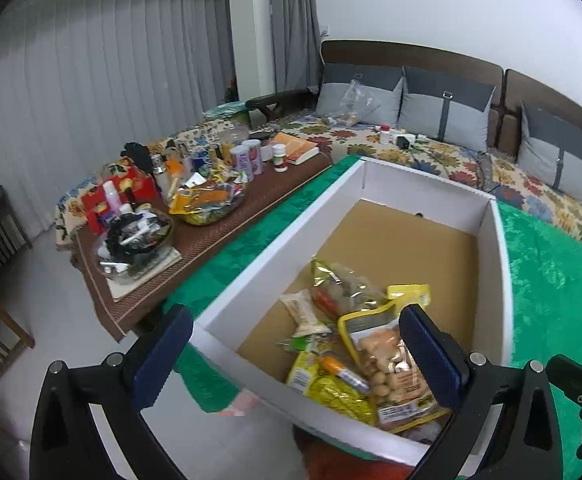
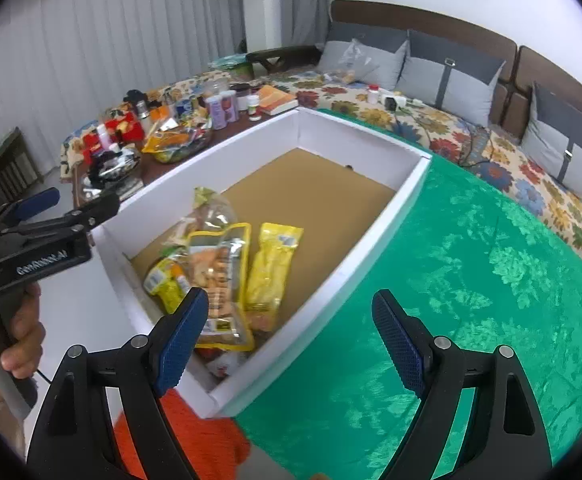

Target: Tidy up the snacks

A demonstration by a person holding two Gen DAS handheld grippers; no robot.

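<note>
Both grippers hang above the near end of an open white box (image 2: pixel 375 236) that sits on a green cloth (image 2: pixel 491 280). The left gripper (image 1: pixel 297 356) has its 2 blue pads spread wide with nothing pressed between them; the snack packets (image 1: pixel 355 356) lie below and just ahead of it, heaped at the near end of the box floor, and its right pad overlaps the window pouch of round biscuits (image 1: pixel 395 364) only by line of sight. The right gripper (image 2: pixel 291 332) is likewise spread wide and empty; the same heap lies ahead of and to the left of its left pad, with 1 yellow packet (image 2: pixel 271 268) lying slightly apart on the brown floor, while its right pad hangs over bare cloth outside the box. The far half of the box is bare. Probable hazards: the packets overlap, so a descending pad may pinch 2 films at once or skid off glossy foil; a pad may catch the thin box wall and shove the box across the cloth; the 2 grippers work close together over 1 heap and may collide. A cluttered side table (image 1: pixel 211 240) stands beyond the left gripper, to its left.
</note>
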